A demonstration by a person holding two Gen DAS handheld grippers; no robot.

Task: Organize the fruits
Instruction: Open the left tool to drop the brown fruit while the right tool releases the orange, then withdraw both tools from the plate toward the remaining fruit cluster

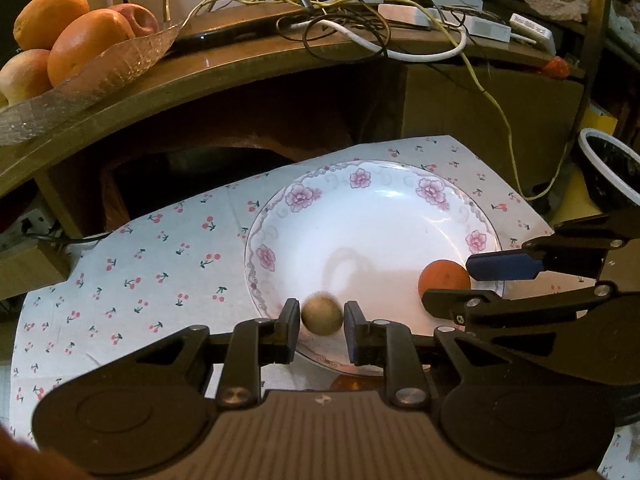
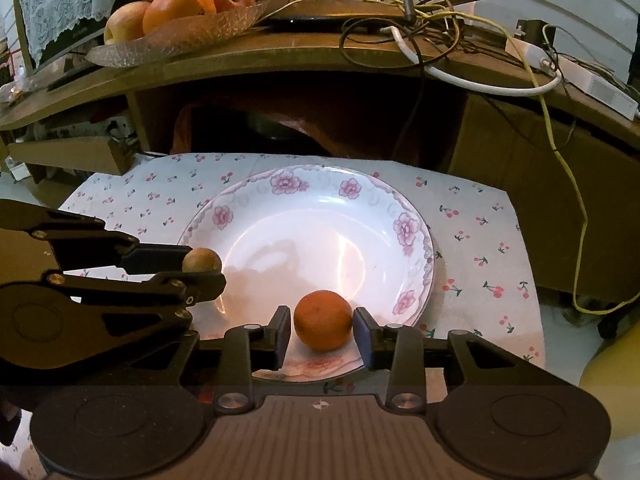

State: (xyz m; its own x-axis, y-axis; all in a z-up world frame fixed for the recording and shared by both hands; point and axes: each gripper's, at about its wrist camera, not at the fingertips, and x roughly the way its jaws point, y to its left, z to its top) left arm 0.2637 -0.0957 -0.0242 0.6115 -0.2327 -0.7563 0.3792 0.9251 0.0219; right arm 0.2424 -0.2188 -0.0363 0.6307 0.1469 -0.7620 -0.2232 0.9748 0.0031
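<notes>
Through the left wrist camera I see my left gripper (image 1: 322, 317) clenched on a small round tan-brown fruit (image 1: 322, 316), both pads touching its sides, held over the near rim of the white porcelain plate with pink flowers (image 1: 360, 216). The plate sits on a white cloth printed with red cherries (image 1: 140, 264). At the right, my right gripper (image 1: 460, 284) reaches in around a small round orange tangerine (image 1: 443, 276) lying on the plate. On the wooden shelf (image 1: 240, 64) behind stands a clear glass dish (image 1: 100, 68) piled with oranges and apples.

Through the right wrist camera, my right gripper (image 2: 322, 330) straddles the tangerine (image 2: 322, 320), which rests on the plate (image 2: 400, 204) near its front rim. A thin gap shows at the left pad, so I read it as released, not squeezing. At the left, the left gripper (image 2: 200, 268) pinches the tan-brown fruit (image 2: 202, 260) above the plate's left side.
</notes>
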